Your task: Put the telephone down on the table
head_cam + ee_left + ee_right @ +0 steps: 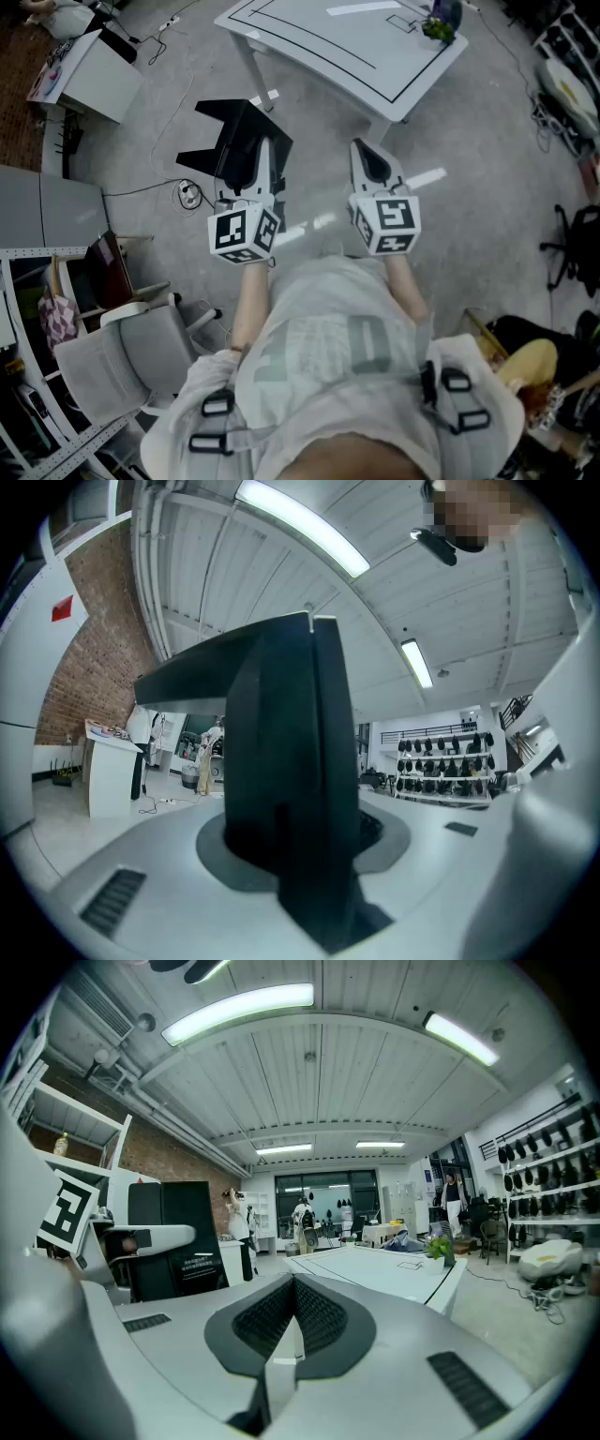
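- Nearest to us, our two forearms reach forward over the grey floor (469, 187), each hand holding a tool. A grey chair (122, 361) stands at the near left.
- Each tool carries a cube with square markers at its near end: the left cube (244, 234) and the right cube (386, 223) sit side by side, a little apart.
- The left tool (262, 173) is clamped on the telephone (239, 145), a black angular thing. In the left gripper view the dark body stands upright between the jaws and fills the gap between them.
- The telephone is up in the air over the floor, well short of the bench, with its black arms spreading to the left of the tool.
- The right tool (371, 161) has its jaws pressed together with nothing between them; the right gripper view shows the ribbed pads meeting.
- A power strip (189, 195) with its cable lies on the floor just left of the left tool.
- Farther off stands the white bench (319, 47), marked with black lines. A small green plant (437, 28) sits at its far right corner.
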